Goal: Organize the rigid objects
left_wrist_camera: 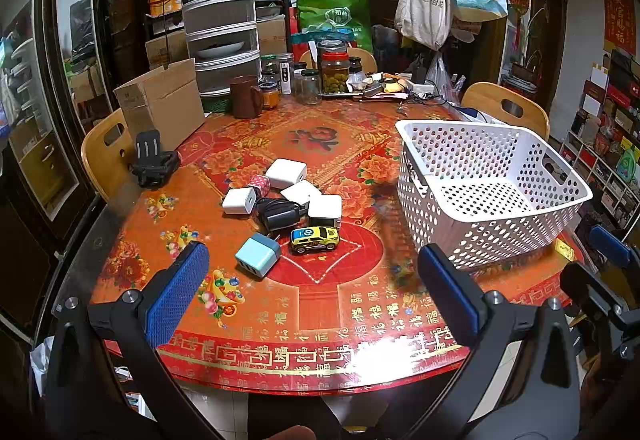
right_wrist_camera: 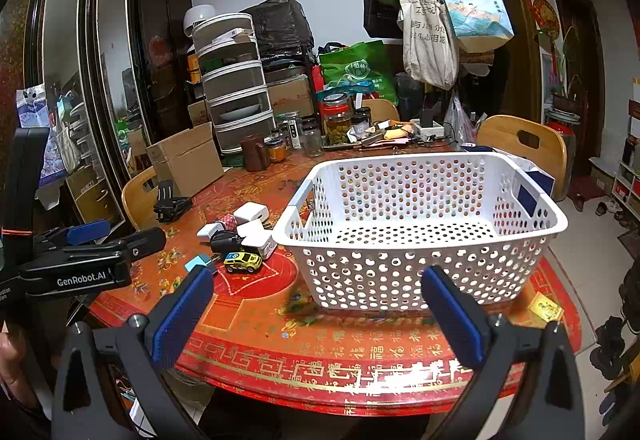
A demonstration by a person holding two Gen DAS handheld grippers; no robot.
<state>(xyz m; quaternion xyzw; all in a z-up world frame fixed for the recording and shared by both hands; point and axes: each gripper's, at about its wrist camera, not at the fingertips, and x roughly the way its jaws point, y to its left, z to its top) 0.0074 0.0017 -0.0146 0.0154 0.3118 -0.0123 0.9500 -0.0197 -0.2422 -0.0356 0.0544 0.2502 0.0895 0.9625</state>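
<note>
A small pile lies mid-table: a yellow toy car (left_wrist_camera: 314, 239) (right_wrist_camera: 242, 261), a light blue charger (left_wrist_camera: 257, 254) (right_wrist_camera: 197, 263), several white charger cubes (left_wrist_camera: 285, 173) (right_wrist_camera: 251, 214), a black adapter (left_wrist_camera: 279, 216) and a red-white tape roll (left_wrist_camera: 259, 183). An empty white perforated basket (left_wrist_camera: 486, 218) (right_wrist_camera: 420, 276) stands to the right of them. My left gripper (left_wrist_camera: 316, 288) hovers open over the table's near edge, short of the pile. My right gripper (right_wrist_camera: 320, 304) is open too, just in front of the basket's near wall. Neither holds anything.
The round table has a red patterned cover (left_wrist_camera: 320, 320). A black clamp-like mount (left_wrist_camera: 154, 162) and a cardboard box (left_wrist_camera: 164, 104) sit at the left, jars (left_wrist_camera: 334, 72) and clutter at the back. Wooden chairs (left_wrist_camera: 508, 108) ring the table. A small yellow card (right_wrist_camera: 545, 310) lies beside the basket.
</note>
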